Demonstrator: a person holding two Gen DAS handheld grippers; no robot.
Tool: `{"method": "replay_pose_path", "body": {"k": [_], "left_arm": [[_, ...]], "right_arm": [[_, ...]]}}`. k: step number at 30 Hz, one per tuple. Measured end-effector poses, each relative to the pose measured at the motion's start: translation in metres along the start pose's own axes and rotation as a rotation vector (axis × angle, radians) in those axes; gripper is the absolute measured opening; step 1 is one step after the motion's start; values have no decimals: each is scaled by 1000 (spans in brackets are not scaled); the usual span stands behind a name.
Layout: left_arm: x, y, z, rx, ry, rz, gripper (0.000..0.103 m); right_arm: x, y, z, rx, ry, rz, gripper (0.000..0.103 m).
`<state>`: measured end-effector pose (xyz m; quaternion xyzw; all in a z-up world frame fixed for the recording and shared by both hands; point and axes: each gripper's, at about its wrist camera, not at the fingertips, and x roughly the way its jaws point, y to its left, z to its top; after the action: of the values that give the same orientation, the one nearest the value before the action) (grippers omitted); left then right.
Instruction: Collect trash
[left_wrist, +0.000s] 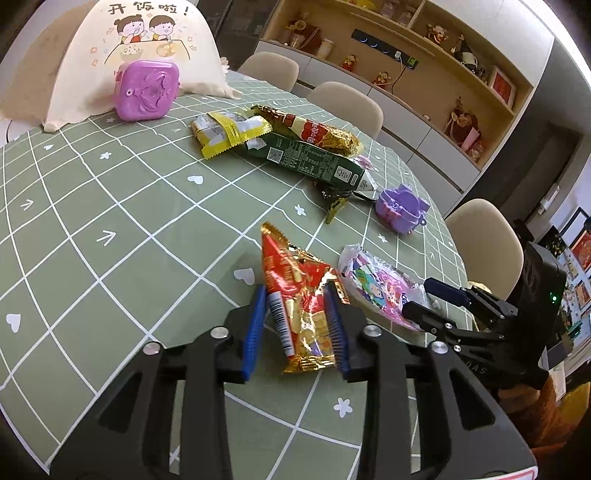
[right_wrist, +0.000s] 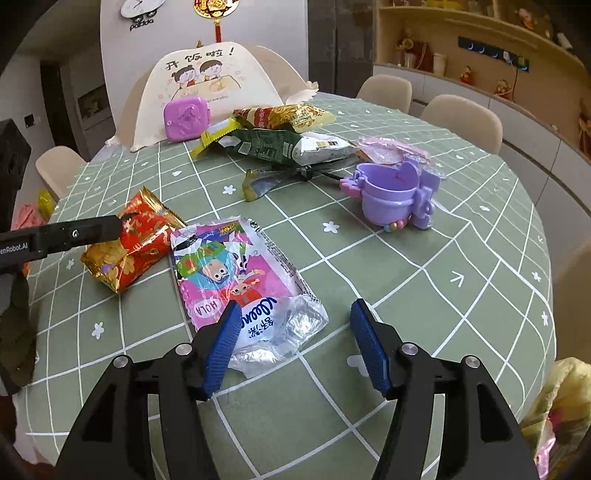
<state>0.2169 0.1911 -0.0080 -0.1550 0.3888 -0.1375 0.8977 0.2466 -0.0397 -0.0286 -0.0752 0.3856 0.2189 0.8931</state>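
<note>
A red and gold snack wrapper (left_wrist: 299, 295) lies on the green checked tablecloth (left_wrist: 110, 206) between the blue pads of my left gripper (left_wrist: 295, 286). The right pad touches its edge and a thin gap shows at the left pad, so the jaws stand open around it. A pink cartoon wrapper (right_wrist: 236, 273) lies flat just to the right of the red one (right_wrist: 136, 240). My right gripper (right_wrist: 294, 302) stands wide open over the pink wrapper's clear end, its left pad above the plastic. More trash sits farther back: a yellow wrapper (left_wrist: 229, 133), a gold bag (left_wrist: 317, 134) and a green bag (left_wrist: 310, 160).
A purple toy cup (right_wrist: 391, 195) stands to the right of the wrappers. A purple box (left_wrist: 147, 90) leans on a cream food cover (left_wrist: 140, 48) at the far side. Beige chairs (left_wrist: 347, 103) ring the round table. A small olive wrapper (right_wrist: 258, 184) lies mid-table.
</note>
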Motion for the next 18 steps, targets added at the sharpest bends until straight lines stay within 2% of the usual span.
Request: {"method": "replay_pose_path", "body": {"k": [2, 3, 4, 6, 7, 11, 18], "left_arm": [[0, 1, -1, -8, 5, -8, 37], [-1, 1, -1, -13, 7, -13, 38], [-2, 1, -2, -16, 9, -16, 40], [-3, 1, -3, -20, 10, -20, 45], [-4, 1, -4, -21, 12, -21, 46], [-3, -4, -5, -11, 18, -13, 52], [13, -9, 2, -19, 45, 87, 53]], "right_arm": [[-2, 2, -1, -40, 2, -1, 58], [-3, 4, -2, -56, 0, 1, 54], [-5, 7, -3, -82, -3, 8, 40], [-10, 15, -5, -143, -8, 2, 22], [-12, 17, -5, -156, -11, -4, 17], [-25, 7, -4, -116, -50, 0, 13], [-52, -21, -2, -28, -119, -19, 13]]}}
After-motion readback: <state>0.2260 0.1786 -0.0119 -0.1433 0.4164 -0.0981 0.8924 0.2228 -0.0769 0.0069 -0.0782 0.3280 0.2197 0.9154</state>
